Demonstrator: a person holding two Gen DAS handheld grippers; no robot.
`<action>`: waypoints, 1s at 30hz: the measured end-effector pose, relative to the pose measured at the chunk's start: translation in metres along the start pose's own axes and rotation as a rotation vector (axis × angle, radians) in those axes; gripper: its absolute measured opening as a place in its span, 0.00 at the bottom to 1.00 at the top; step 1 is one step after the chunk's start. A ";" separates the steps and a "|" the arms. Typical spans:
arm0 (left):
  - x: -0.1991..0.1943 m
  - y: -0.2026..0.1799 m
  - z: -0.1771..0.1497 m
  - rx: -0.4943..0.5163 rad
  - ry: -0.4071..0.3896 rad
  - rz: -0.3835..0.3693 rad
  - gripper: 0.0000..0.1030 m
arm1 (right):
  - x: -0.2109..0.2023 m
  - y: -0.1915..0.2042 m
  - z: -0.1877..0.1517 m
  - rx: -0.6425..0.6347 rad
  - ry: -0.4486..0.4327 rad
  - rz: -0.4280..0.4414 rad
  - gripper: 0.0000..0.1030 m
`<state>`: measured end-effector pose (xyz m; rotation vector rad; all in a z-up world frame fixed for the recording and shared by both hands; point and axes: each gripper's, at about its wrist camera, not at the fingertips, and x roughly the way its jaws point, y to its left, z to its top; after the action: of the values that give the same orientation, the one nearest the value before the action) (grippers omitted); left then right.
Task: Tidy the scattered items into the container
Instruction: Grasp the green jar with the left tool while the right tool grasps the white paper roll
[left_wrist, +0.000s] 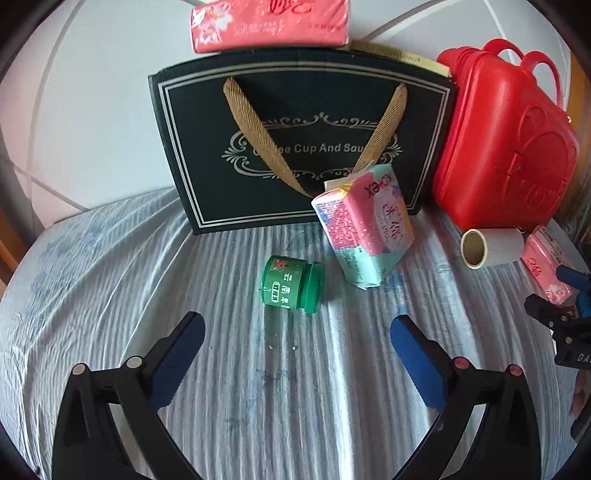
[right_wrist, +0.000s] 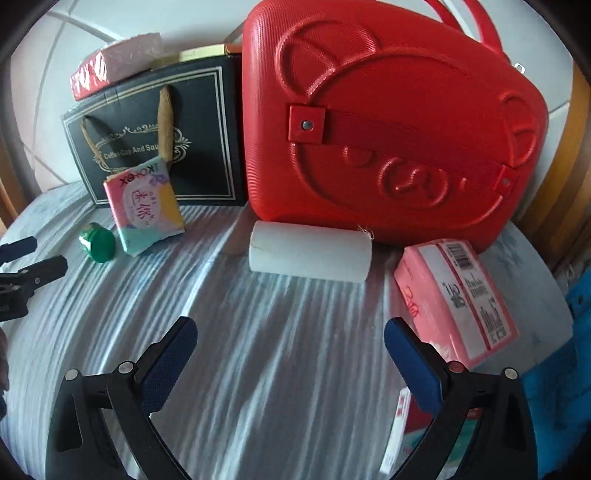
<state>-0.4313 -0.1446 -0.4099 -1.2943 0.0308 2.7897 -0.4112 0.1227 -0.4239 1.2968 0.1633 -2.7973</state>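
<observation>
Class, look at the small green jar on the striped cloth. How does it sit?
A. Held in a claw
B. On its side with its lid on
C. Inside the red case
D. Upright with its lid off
B: the green jar lies on its side on the cloth, lid still on, apart from both open claws.

Left wrist cam sits low over the striped surface (left_wrist: 110, 295), looking forward between its tongs (left_wrist: 297, 349) at the black gift box (left_wrist: 295, 110), green jar (left_wrist: 291, 282) close ahead. Right wrist cam is further right, near the red case (right_wrist: 388, 129). Both views share box, jar, white roll (right_wrist: 310, 256), case; each catches the other tongs at its edge.
</observation>
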 end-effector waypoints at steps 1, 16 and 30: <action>0.005 0.002 0.000 -0.009 0.002 -0.004 1.00 | 0.009 -0.002 0.004 -0.013 0.006 -0.012 1.00; 0.046 0.002 0.005 -0.020 0.027 -0.009 1.00 | 0.079 0.020 0.041 -0.516 0.090 -0.061 0.88; 0.047 0.007 0.004 -0.029 0.044 -0.054 0.47 | 0.058 0.023 0.040 -0.357 0.143 0.148 0.46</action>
<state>-0.4645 -0.1491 -0.4434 -1.3418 -0.0426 2.7265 -0.4773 0.0947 -0.4440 1.3531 0.5224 -2.4102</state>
